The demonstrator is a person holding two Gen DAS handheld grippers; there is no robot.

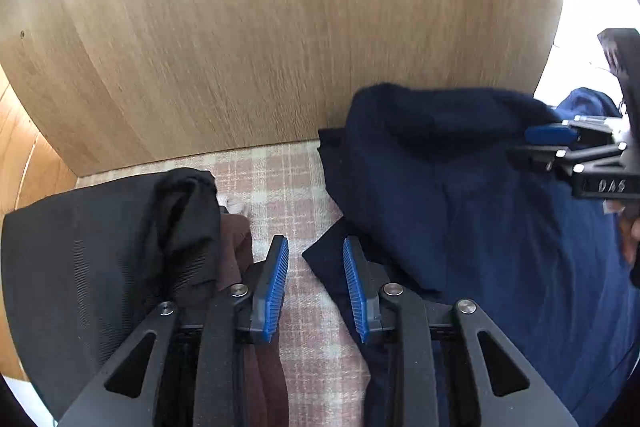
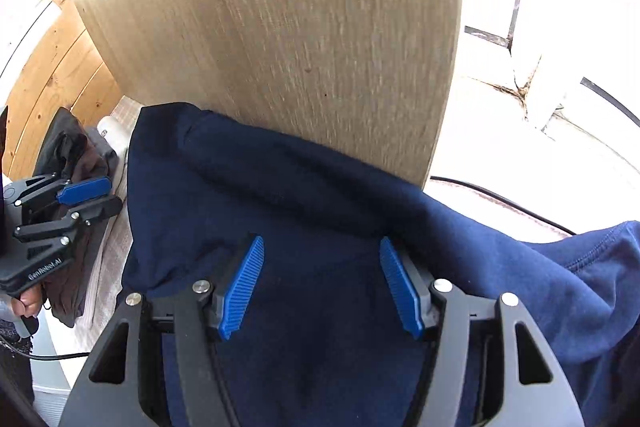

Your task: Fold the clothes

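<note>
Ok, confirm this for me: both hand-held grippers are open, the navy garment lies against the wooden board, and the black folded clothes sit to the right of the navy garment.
One thing is wrong: the black folded clothes sit to the left of the navy garment, as the left wrist view shows. The rest holds: the left hand-held gripper and the right hand-held gripper are both open, and the navy garment lies against the wooden board.
</note>
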